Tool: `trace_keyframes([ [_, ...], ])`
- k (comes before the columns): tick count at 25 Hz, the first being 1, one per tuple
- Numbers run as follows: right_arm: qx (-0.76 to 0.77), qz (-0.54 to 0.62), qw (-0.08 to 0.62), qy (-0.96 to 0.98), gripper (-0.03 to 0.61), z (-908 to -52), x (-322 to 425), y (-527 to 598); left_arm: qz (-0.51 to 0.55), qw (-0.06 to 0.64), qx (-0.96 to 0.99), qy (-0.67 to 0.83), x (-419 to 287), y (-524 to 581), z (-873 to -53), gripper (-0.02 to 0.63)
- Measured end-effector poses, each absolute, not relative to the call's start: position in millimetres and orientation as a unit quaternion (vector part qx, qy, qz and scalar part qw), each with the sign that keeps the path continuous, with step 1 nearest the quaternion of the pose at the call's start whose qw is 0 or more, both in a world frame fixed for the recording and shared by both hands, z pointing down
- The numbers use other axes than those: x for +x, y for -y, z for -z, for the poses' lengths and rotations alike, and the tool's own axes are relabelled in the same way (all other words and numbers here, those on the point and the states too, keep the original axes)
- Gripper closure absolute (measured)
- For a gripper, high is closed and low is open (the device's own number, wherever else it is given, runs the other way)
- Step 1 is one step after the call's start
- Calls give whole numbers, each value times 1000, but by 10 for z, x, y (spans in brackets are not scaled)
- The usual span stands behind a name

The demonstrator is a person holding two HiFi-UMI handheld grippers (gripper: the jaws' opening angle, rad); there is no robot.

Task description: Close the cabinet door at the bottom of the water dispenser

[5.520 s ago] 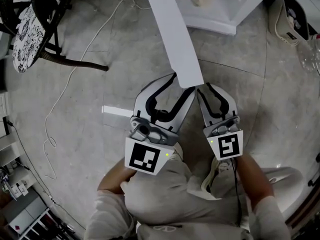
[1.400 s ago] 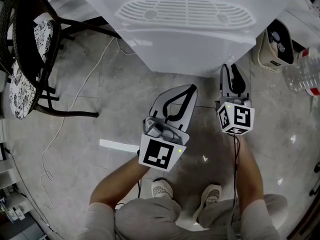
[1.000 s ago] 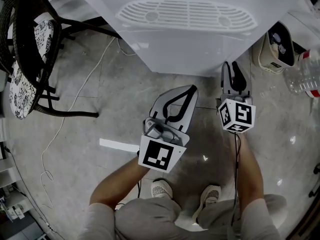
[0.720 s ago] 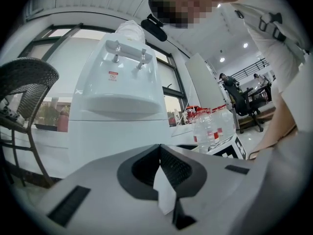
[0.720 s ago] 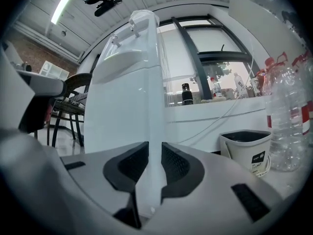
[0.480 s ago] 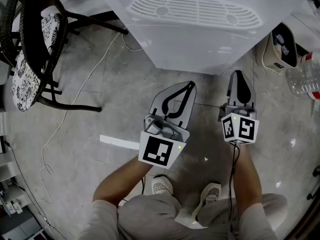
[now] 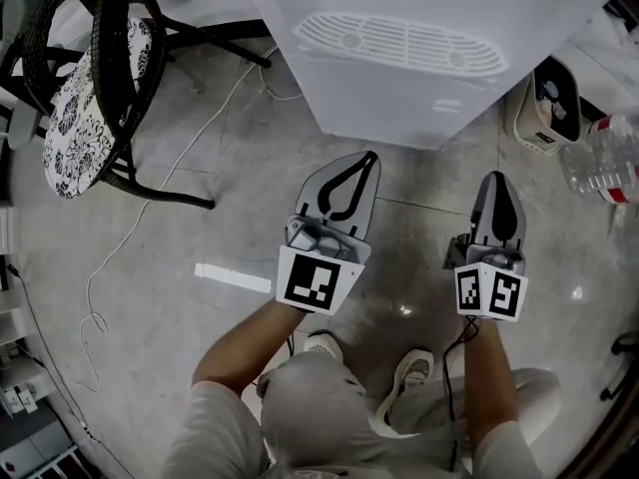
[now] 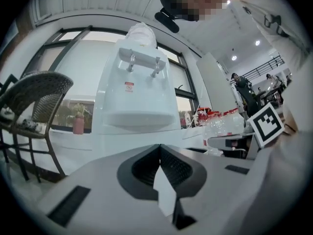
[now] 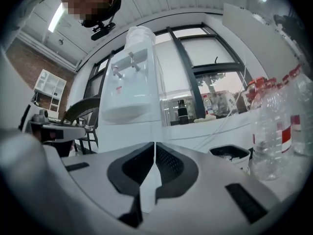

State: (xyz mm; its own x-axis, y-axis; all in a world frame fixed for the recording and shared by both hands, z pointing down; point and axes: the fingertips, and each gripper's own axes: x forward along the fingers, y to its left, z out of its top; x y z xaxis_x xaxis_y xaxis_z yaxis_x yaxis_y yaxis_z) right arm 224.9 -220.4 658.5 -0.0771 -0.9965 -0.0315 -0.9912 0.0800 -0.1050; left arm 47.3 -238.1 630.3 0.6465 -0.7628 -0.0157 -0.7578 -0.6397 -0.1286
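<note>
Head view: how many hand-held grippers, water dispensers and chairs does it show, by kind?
hand-held grippers: 2 (left hand-held gripper, right hand-held gripper)
water dispenser: 1
chair: 1
total: 4

Left gripper (image 7: 367,158) and right gripper (image 7: 497,180) over grey floor (image 7: 200,297), both clear of white water dispenser (image 7: 399,58). Left jaws together, empty; right jaws just closed, empty. Chair (image 7: 95,98) left, bottle (image 7: 597,163) right.
</note>
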Motion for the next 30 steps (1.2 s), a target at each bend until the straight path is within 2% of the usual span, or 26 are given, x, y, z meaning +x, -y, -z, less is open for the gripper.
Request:
trace_keyframes([
  [5, -668, 6, 50, -742, 555, -5896, 2281, 2053, 27, 91, -898, -431, 329, 2295, -5653, 606],
  [10, -663, 25, 51, -746, 555, -4965, 2260, 1811, 20, 81, -887, -454, 215, 2138, -4775, 606],
  [26, -677, 23, 19, -735, 555, -685, 2552, 877, 24, 45, -872, -487, -96, 1344, -532, 606],
  [30, -676, 19, 19, -737, 555, 159, 2636, 559, 12, 39, -870, -492, -126, 1137, 301, 606],
])
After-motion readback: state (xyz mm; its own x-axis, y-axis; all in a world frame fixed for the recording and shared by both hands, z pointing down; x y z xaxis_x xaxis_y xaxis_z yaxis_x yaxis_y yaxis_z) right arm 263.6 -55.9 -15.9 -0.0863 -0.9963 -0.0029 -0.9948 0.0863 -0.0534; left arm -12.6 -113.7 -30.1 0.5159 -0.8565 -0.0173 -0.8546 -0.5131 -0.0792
